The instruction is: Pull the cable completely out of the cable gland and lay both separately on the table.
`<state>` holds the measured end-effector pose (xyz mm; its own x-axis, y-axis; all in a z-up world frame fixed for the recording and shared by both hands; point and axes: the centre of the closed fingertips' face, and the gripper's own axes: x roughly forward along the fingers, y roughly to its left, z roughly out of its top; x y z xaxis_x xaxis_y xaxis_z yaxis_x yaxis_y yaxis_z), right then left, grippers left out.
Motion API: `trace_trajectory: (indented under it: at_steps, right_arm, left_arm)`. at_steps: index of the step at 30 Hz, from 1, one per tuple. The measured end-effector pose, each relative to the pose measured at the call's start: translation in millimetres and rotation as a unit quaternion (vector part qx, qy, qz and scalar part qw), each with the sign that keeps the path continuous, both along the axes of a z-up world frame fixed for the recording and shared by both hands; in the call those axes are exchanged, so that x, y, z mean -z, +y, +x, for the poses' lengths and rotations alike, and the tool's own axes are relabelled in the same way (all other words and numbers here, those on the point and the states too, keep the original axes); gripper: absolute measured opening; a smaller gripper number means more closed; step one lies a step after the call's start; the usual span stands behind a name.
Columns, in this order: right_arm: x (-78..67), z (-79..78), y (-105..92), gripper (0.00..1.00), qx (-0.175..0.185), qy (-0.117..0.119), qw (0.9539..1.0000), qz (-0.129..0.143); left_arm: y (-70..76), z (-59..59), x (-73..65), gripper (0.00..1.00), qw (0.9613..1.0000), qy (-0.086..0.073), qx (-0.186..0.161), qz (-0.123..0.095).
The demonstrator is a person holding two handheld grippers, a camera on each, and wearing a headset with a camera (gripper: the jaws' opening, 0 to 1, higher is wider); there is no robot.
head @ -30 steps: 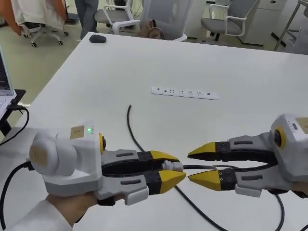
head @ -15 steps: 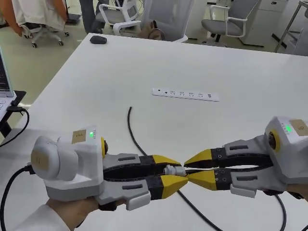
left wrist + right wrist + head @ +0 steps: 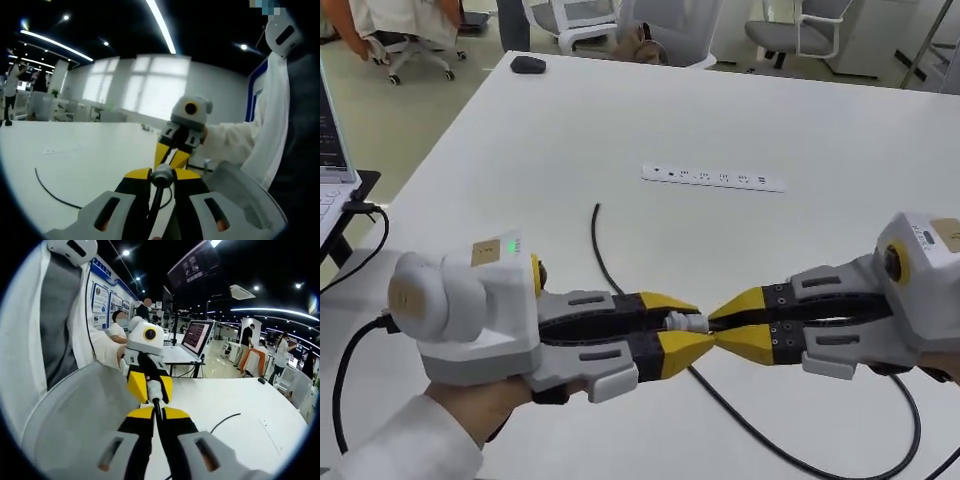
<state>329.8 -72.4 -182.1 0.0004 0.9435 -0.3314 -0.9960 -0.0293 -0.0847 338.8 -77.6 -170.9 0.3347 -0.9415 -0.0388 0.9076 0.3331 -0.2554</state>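
In the head view my left gripper is held above the white table, shut on the small white cable gland. My right gripper meets it tip to tip, shut on the black cable just right of the gland. The cable's free end lies on the table at the back; the other part runs below the grippers toward the front right. The left gripper view shows the gland clamped between that gripper's yellow jaws. In the right gripper view the cable leads from the right gripper into the gland.
A white power strip lies on the table beyond the grippers. A dark mouse sits at the far left corner. A laptop stands off the table's left edge, and office chairs stand behind the table.
The right gripper, open a second ago, has shut on the cable beside the gland. Both grippers have come closer together, tip to tip.
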Motion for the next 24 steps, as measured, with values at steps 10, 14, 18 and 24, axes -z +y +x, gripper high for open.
trace_trajectory:
  at_steps: [10,14,18,24]
  right_arm:
    - [-0.6,-1.3,-1.4,0.03,0.004,-0.001,1.0,0.002]
    - [-0.4,1.2,-5.3,0.03,0.01,-0.001,0.9999,0.002]
    - [-0.5,3.5,-10.1,0.03,0.016,-0.001,0.9999,0.0]
    - [-1.2,5.8,-16.2,0.03,0.025,-0.001,0.9997,0.001]
  left_arm:
    - [-1.5,-0.6,-1.1,0.18,1.0,-0.001,-0.001,-0.001]
    - [0.6,1.6,-1.9,0.18,1.0,0.002,-0.007,-0.004]
    - [4.0,4.3,-5.5,0.18,0.9998,0.001,-0.015,-0.012]
    - [6.6,6.4,-7.2,0.18,0.9996,0.0,-0.021,-0.017]
